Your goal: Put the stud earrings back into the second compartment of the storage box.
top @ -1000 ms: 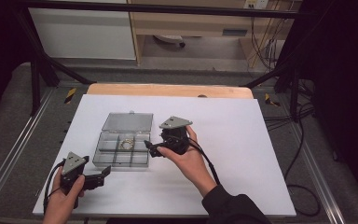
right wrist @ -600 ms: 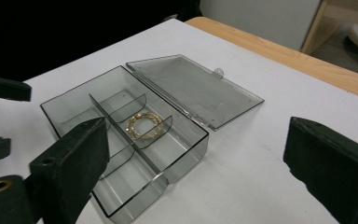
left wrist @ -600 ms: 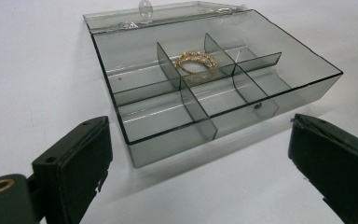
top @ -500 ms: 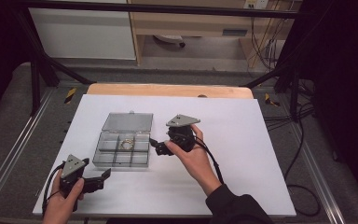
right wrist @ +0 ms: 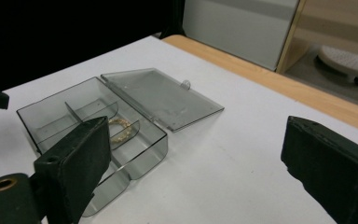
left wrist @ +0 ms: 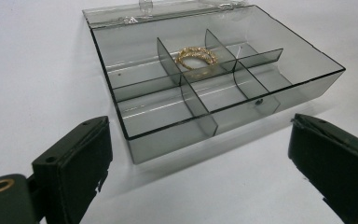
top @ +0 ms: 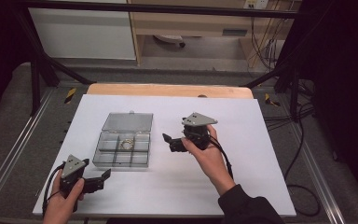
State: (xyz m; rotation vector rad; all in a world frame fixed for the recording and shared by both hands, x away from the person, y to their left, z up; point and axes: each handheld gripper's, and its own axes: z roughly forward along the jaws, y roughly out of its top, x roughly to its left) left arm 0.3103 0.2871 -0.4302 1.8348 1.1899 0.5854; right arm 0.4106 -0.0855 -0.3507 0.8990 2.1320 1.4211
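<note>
A clear smoky plastic box (top: 121,151) with several compartments sits open on the white table, its lid (top: 128,122) lying flat behind it. A gold ring (top: 127,143) rests in a middle compartment at the back, also seen as the ring (left wrist: 196,57) and the ring (right wrist: 121,127). My left gripper (top: 100,180) is open near the table's front left corner, jaws pointing at the box (left wrist: 223,93) with nothing between them. My right gripper (top: 170,143) hovers open just right of the box (right wrist: 93,121) and the lid (right wrist: 163,98), holding nothing.
The white table top (top: 261,140) has bare room right of the box and along the front. A wooden strip (top: 168,90) runs along the far edge. Cables (top: 298,126) hang off the right side, and metal rails frame the table.
My right gripper has drawn back to the right, away from the box, still open. The left gripper has barely shifted. The box and ring lie as before.
</note>
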